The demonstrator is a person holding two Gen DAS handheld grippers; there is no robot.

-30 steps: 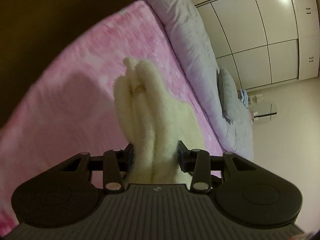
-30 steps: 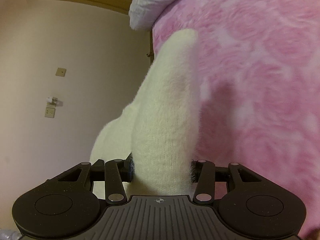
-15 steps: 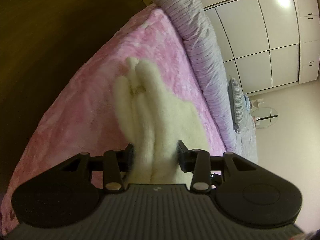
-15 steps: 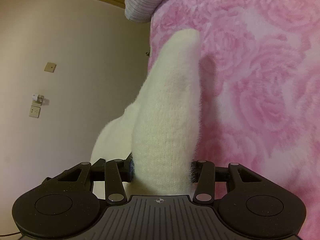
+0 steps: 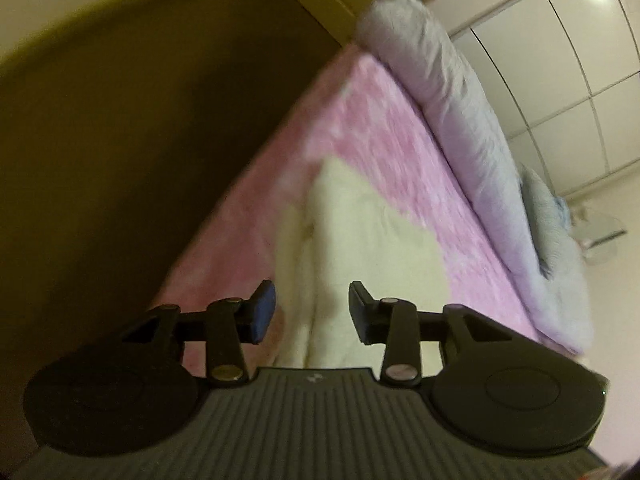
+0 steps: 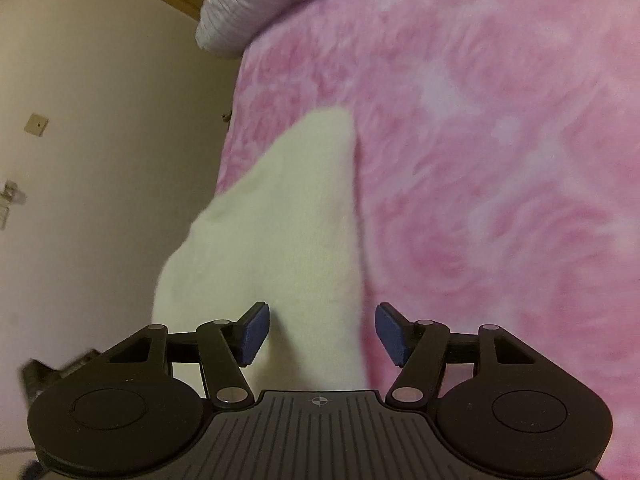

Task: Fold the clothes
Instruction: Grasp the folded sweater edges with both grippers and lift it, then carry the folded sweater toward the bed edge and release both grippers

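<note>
Now the cream garment (image 5: 360, 248) lies on the bed, on a pink blanket (image 5: 380, 136) that has a plush, fluffy surface with a pale rose pattern. The garment is a soft, fuzzy knit, thick and woolly, and its colour is off-white. In the left wrist view it spreads as a wide, flat shape with a long fold that runs from near to far, and its far end narrows to a blunt corner. The left hand-held gripper (image 5: 312, 312) stands over the near part of the garment. Its jaws are closing, the fabric is between them, and a gap shows on each side, so the blue pads do not press it.

In the right wrist view the cream garment (image 6: 288, 232) has a tapered shape, wide at the near end and rounded at the far end, and it lies near the left edge of the pink blanket (image 6: 500, 160). The right hand-held gripper (image 6: 322, 332) has its jaws opening. The knit lies between them, touching or almost touching the left pad, but the right pad is clear of it.

At the far side of the bed lies a rolled grey quilt (image 5: 452, 92) with a fine wrinkled, striped texture. Behind it stand white glossy wardrobe doors (image 5: 568, 64).
</note>
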